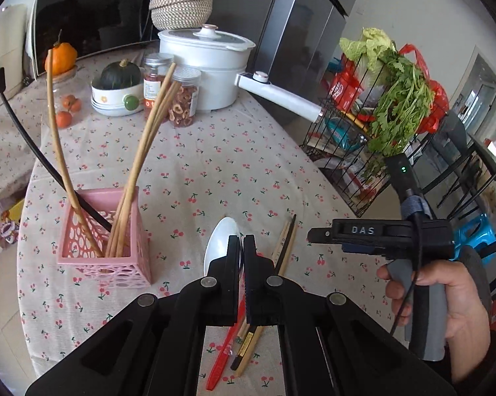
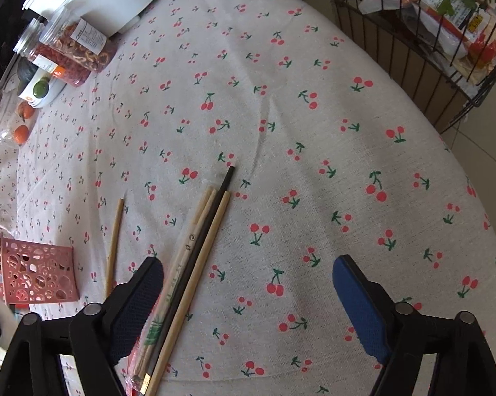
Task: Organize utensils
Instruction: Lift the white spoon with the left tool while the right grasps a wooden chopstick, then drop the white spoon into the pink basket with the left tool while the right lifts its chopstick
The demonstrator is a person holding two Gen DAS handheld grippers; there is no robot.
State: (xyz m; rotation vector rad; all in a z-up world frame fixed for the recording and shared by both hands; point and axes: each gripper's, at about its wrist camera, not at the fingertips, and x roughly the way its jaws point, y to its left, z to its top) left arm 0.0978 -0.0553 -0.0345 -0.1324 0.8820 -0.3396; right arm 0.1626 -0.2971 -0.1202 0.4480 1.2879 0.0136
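Note:
My left gripper (image 1: 242, 241) is shut on a white spoon (image 1: 219, 242). The spoon's bowl sticks out to the left of the fingertips and its handle is hidden between them. To the left stands a pink perforated holder (image 1: 106, 260) with several long wooden chopsticks (image 1: 139, 165) in it. More chopsticks (image 2: 195, 257), bamboo and one black, lie bundled on the cherry-print cloth. My right gripper (image 2: 251, 303) hangs open over them, its left finger (image 2: 142, 297) just beside the bundle. A single bamboo chopstick (image 2: 114, 241) lies apart, nearer the holder (image 2: 38, 275). A hand holds the right gripper (image 1: 314, 235).
A white pot (image 1: 208, 66) with a long handle, two jars (image 1: 185, 95), a bowl holding a dark squash (image 1: 116, 95) and small oranges stand at the table's far end. A wire basket of greens (image 1: 380, 115) stands off the right edge. A red utensil (image 1: 225, 346) lies beside the bundle.

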